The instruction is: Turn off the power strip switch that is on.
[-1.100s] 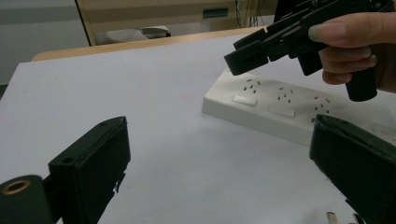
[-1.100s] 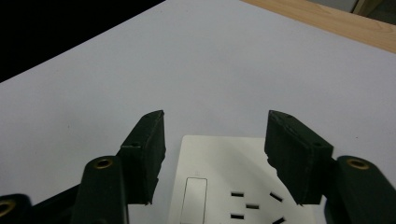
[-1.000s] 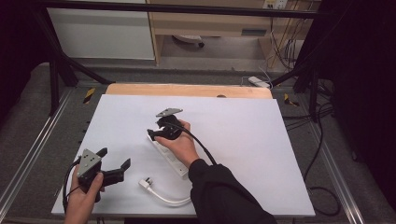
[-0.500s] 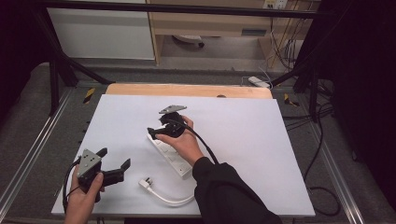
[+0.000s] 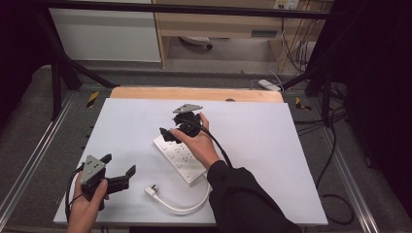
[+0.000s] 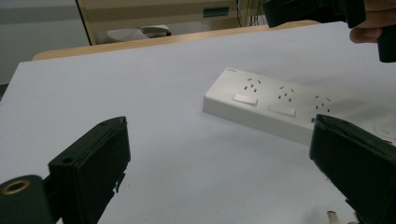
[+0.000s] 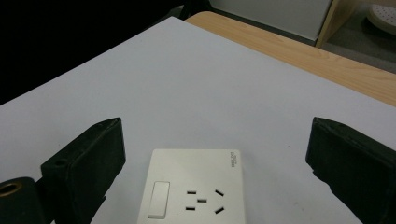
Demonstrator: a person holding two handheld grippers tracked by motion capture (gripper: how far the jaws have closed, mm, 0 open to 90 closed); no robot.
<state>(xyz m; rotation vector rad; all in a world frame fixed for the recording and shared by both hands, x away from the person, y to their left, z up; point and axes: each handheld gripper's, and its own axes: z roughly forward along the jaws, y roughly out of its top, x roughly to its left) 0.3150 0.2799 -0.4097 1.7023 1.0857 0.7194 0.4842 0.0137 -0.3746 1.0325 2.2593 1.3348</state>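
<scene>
Left gripper (image 5: pixel 116 178) sits near the front-left corner of the white table (image 5: pixel 272 145), held low in the person's left hand (image 5: pixel 87 206); its jaws stand wide apart with nothing between them, aimed level across the board toward the middle. Just to its right lies the white plug (image 5: pixel 150 191), flat on the board, its cable (image 5: pixel 187 206) curling in a loop back to the near end of the power strip (image 5: pixel 180 155). The strip lies flat and diagonal at the table's centre, sockets up, far end pointing away and to the left. Over that far end hangs the right gripper (image 5: pixel 167 133), in the right hand (image 5: pixel 197 143); its jaws have just been opening and now stand wide, straddling the strip's end in the right gripper view without touching it, nothing held. Judgement: the strip has been let go and the right gripper is clearing off it. To do this well, lift straight up until both jaws are above the casing before swinging aside, so a pad does not catch the edge and skew the strip. If the plug is next, the left gripper is the nearer one; approach low and level, and close across the plug body rather than the prongs or cable.
</scene>
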